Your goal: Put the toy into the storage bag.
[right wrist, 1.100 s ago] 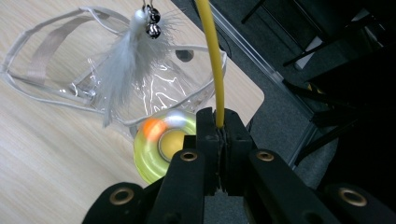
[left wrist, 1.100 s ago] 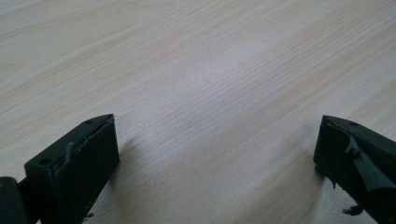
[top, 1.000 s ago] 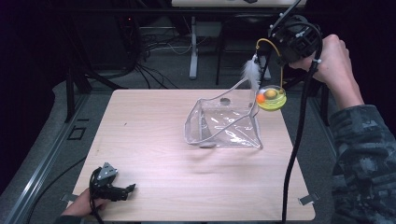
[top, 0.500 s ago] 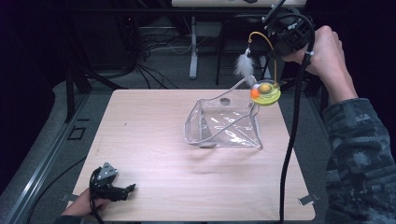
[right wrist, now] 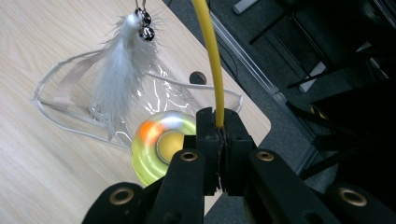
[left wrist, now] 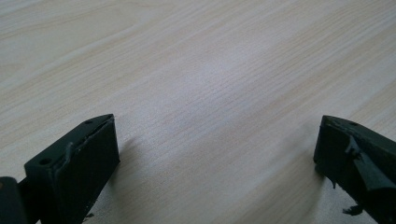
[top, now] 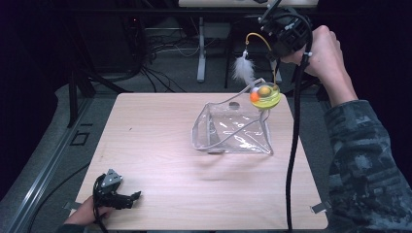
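The right gripper [top: 275, 58] has carried the cat toy [top: 265, 95] further up, clear of the clear pouch [top: 233, 131] on the bench [top: 160, 145]. Its fingers clamp the yellow wire [right wrist: 210, 56]; the left gripper [top: 114, 191] rests wide open. Next, I judge, comes setting the toy down beside the pouch.

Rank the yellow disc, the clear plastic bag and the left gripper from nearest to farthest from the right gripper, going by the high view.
1. Yellow disc: hanging just below the right gripper, on the yellow wire clamped in its jaws.
2. Clear plastic bag: lying on the table under the disc, toward the middle.
3. Left gripper: at the table's near left corner, jaws open.
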Demonstrator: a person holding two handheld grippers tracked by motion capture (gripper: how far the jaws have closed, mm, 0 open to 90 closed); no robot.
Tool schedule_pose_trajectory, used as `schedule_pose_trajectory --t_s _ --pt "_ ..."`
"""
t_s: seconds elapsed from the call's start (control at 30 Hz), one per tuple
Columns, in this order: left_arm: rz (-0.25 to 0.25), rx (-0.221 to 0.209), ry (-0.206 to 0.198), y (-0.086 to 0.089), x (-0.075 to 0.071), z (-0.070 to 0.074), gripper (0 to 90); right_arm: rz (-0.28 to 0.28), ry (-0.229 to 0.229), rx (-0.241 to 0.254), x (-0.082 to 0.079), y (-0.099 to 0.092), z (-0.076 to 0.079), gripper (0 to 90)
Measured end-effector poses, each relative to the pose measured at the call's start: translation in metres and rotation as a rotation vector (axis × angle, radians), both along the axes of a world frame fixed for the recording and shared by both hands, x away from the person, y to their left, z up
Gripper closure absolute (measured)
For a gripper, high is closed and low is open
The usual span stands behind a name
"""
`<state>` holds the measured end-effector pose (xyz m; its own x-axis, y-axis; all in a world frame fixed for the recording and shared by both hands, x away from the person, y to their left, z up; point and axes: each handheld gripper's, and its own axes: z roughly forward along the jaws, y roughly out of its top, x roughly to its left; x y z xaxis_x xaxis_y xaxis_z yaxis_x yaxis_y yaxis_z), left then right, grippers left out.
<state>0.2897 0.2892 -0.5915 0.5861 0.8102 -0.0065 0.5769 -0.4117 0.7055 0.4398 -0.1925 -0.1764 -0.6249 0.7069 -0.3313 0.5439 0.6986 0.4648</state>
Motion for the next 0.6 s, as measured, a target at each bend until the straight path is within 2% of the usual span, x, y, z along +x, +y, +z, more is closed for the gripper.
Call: schedule_pose_trajectory --t_s 0.3,0.6 --pt "-0.002 0.002 0.000 0.000 0.000 0.000 0.0 0.022 0.007 0.005 0.004 0.011 -0.006 87.7" --pt "-0.003 0.003 0.000 0.000 0.000 0.000 0.0 0.050 0.030 0.021 0.010 0.025 -0.022 87.7"
